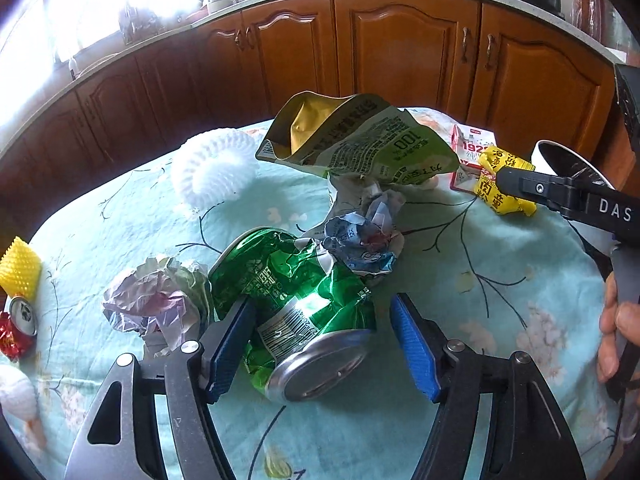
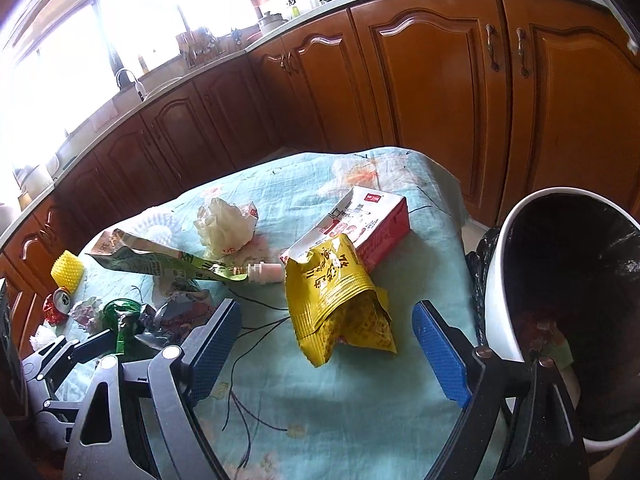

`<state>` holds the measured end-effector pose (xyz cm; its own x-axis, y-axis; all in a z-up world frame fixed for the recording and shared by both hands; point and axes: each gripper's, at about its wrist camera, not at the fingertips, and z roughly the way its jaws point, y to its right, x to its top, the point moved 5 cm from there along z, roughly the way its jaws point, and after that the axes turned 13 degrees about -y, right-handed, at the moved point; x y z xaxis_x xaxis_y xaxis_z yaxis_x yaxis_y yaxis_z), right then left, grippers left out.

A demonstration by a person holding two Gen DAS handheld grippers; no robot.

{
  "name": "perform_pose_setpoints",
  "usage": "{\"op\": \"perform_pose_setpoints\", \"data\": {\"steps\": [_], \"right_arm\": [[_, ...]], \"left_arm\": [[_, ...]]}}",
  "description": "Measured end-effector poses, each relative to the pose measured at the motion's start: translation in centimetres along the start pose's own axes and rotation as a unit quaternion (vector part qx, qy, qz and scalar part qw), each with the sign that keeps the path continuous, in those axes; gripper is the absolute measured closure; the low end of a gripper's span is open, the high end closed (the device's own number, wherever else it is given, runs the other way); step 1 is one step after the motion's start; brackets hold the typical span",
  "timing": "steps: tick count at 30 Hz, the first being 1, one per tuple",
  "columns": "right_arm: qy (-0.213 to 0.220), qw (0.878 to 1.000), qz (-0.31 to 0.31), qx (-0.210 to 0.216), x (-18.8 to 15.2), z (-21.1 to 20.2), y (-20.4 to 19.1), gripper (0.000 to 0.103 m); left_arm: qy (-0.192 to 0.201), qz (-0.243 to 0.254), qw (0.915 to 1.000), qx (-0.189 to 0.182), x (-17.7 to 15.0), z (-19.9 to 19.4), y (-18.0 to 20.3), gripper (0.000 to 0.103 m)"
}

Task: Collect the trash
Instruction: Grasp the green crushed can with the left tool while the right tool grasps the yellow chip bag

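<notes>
A crushed green can (image 1: 296,304) lies on the floral tablecloth (image 1: 500,300) between the open jaws of my left gripper (image 1: 324,320); the left pad touches it, the right pad stands apart. My right gripper (image 2: 328,332) is open around a yellow snack wrapper (image 2: 340,300), which lies on the cloth; in the left wrist view the wrapper (image 1: 500,184) sits at its fingertip. A white trash bin with a black liner (image 2: 560,300) stands tilted at the table's right edge.
On the table lie a green pouch (image 1: 360,140), crumpled papers (image 1: 360,232) (image 1: 156,300), a white foam net (image 1: 212,172), a red-white carton (image 2: 368,220), a yellow foam sleeve (image 1: 20,272) and a red can (image 1: 20,320). Wooden cabinets (image 1: 400,48) stand behind.
</notes>
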<state>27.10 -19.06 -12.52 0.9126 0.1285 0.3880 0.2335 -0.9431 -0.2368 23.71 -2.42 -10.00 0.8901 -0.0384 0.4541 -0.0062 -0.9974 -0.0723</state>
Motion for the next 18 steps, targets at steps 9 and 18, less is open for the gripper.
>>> {"op": "perform_pose_setpoints", "data": {"steps": [9,18], "right_arm": [[-0.004,1.000,0.000,-0.006,-1.0,0.1,0.4,0.070],[0.017,0.999,0.011,0.031,-3.7,-3.7,0.0,0.073]], "left_arm": [[0.032,0.005,0.9995,-0.008,-1.1,-1.3,-0.1,0.066],[0.074,-0.052,0.9913,-0.096,-2.2,-5.2,-2.1,0.074]]}}
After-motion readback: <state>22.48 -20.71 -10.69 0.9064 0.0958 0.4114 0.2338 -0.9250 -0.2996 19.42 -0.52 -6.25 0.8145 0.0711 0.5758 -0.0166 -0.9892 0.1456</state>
